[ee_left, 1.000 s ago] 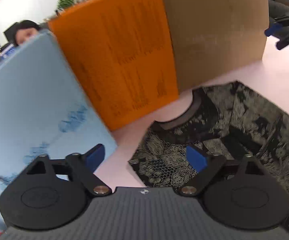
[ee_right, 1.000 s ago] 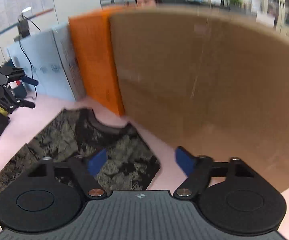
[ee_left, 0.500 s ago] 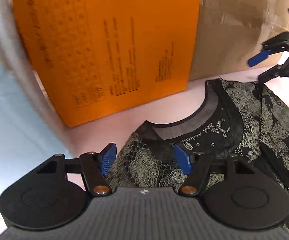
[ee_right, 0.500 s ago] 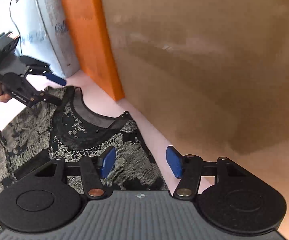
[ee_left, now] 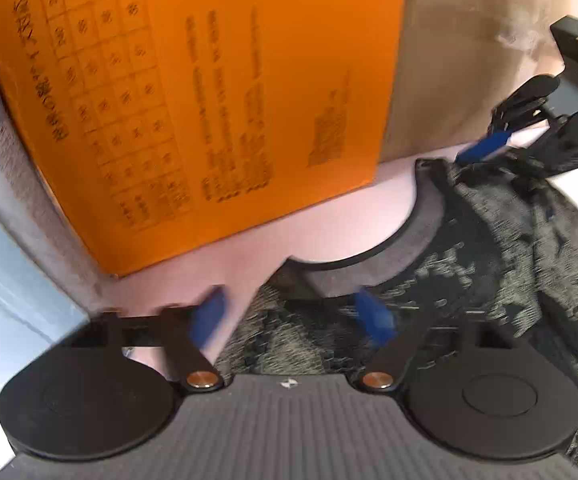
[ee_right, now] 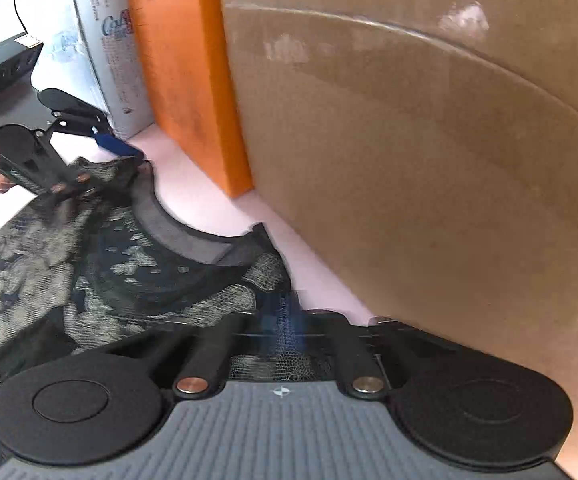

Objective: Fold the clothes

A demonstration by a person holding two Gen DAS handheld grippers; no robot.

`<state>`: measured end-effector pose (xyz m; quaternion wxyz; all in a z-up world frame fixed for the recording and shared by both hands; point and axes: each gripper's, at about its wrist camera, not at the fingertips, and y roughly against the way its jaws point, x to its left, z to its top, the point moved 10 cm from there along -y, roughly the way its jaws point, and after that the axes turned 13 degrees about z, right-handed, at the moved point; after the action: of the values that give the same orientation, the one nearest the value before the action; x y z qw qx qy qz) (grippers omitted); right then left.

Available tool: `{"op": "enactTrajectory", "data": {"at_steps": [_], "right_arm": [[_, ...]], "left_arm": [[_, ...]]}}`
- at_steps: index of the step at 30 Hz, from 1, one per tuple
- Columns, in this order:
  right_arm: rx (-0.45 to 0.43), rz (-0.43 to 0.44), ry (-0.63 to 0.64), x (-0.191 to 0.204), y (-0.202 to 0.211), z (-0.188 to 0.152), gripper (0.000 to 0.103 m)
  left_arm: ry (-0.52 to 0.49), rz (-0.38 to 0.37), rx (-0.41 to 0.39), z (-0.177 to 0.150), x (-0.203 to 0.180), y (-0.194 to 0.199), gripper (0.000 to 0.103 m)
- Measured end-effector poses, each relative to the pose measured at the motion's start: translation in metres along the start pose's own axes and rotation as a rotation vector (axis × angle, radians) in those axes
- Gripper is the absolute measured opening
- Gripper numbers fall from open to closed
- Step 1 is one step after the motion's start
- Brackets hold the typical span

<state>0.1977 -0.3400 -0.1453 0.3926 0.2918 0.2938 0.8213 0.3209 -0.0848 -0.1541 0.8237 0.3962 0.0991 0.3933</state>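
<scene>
A: Where's the shirt [ee_right: 69, 248]?

B: Flat on the pink table [ee_left: 249, 248], neckline toward the boxes. Dark, pale lace print.

A: Right gripper [ee_right: 285, 320]?

B: I've got it clamped fully closed on the shirt's shoulder edge on its side. Cloth is pinched between the pads, blurry though.

A: Left gripper [ee_left: 291, 316]?

B: Jaws closing. In my left view the pads are apart and smeared: one over the table, one over the shirt's other shoulder, with the cloth edge between them. No firm pinch that I can see.

A: Anything around?

B: Orange box [ee_left: 209, 80] just behind the collar, brown box [ee_right: 409, 160] beside it, pale box [ee_right: 101, 40] at the far side.
</scene>
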Motion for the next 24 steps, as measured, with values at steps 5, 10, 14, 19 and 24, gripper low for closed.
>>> {"op": "enactTrajectory", "data": {"at_steps": [5, 10, 14, 19, 24], "right_arm": [[-0.01, 0.004, 0.011, 0.014, 0.009, 0.006, 0.002], [-0.048, 0.001, -0.002, 0.025, 0.034, 0.012, 0.002], [-0.083, 0.006, -0.004, 0.041, 0.058, 0.014, 0.002], [-0.129, 0.011, 0.035, 0.081, 0.098, 0.006, 0.002], [-0.176, 0.007, 0.077, 0.133, 0.148, -0.018, 0.002]], "left_arm": [[-0.053, 0.022, -0.008, 0.003, -0.011, 0.007, 0.005], [-0.063, 0.033, -0.046, 0.009, -0.019, 0.027, 0.005], [-0.08, 0.039, -0.088, 0.014, -0.024, 0.053, 0.005], [-0.117, 0.053, -0.164, 0.015, -0.031, 0.101, 0.005], [-0.151, 0.063, -0.257, -0.001, -0.034, 0.159, 0.005]]}}
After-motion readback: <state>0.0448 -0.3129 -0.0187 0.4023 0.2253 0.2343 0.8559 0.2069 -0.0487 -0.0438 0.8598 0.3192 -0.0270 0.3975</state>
